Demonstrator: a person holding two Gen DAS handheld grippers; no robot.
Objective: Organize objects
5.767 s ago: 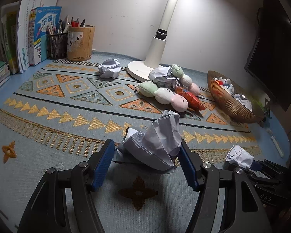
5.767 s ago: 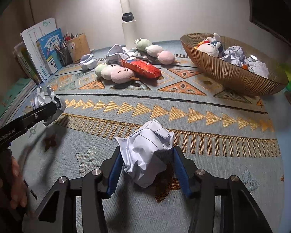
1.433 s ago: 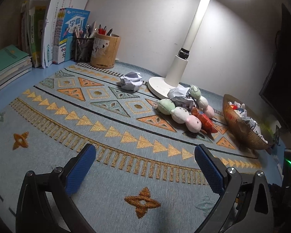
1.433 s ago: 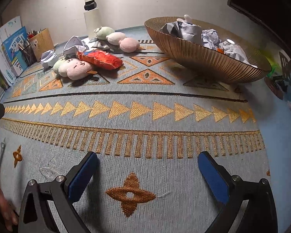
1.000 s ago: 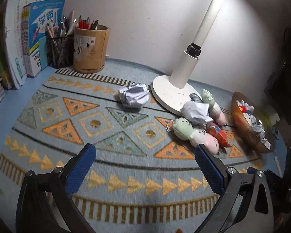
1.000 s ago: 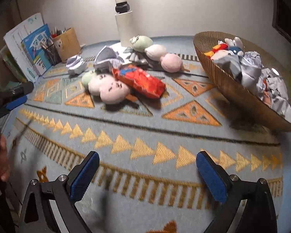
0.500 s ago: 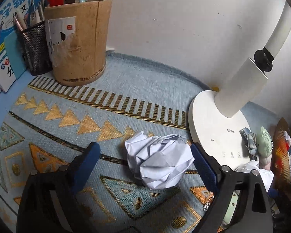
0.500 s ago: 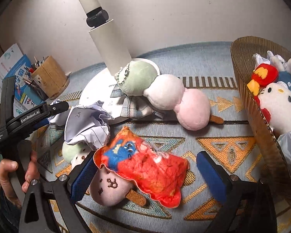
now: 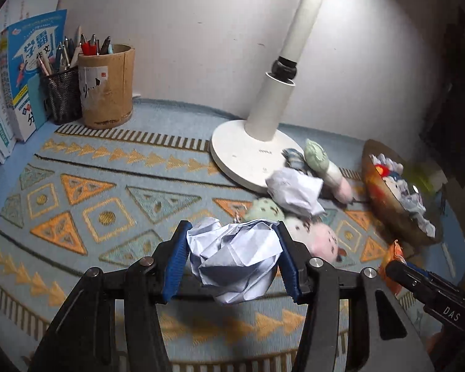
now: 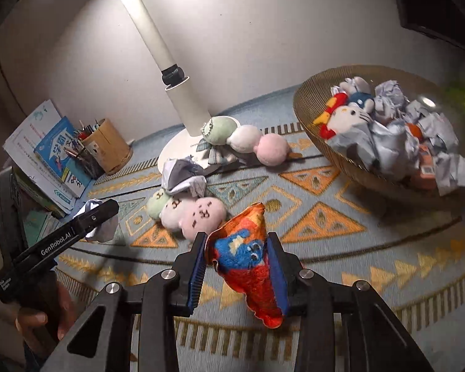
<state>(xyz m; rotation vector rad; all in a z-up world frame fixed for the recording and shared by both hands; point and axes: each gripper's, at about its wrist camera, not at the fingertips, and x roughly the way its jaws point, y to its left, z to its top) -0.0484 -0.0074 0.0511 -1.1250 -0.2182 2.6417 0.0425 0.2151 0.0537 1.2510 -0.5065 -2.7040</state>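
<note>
A crumpled white paper ball (image 9: 232,266) sits between the blue pads of my left gripper (image 9: 232,231), held above the patterned rug. The jaws are closing and the pads press its sides. In the right wrist view, my right gripper (image 10: 236,238) is closing on a red-orange plush toy (image 10: 248,266), which hangs pinched between its pads. A woven basket (image 10: 325,145) at the right holds crumpled papers and small plush toys. The left gripper (image 10: 99,214) shows at the left edge of that view with its paper ball (image 10: 100,232).
Another paper ball (image 9: 294,192) lies on a three-ball plush (image 10: 189,214) by the white lamp base (image 9: 241,155). A green-white-pink dango plush (image 10: 245,139) lies near the lamp. Pen holders (image 9: 107,86) and books (image 9: 24,71) stand at the back left.
Both grippers went from wide open to closed. The left one took the paper ball and drew back from the lamp. The right one took the red plush and raised it off the rug.
</note>
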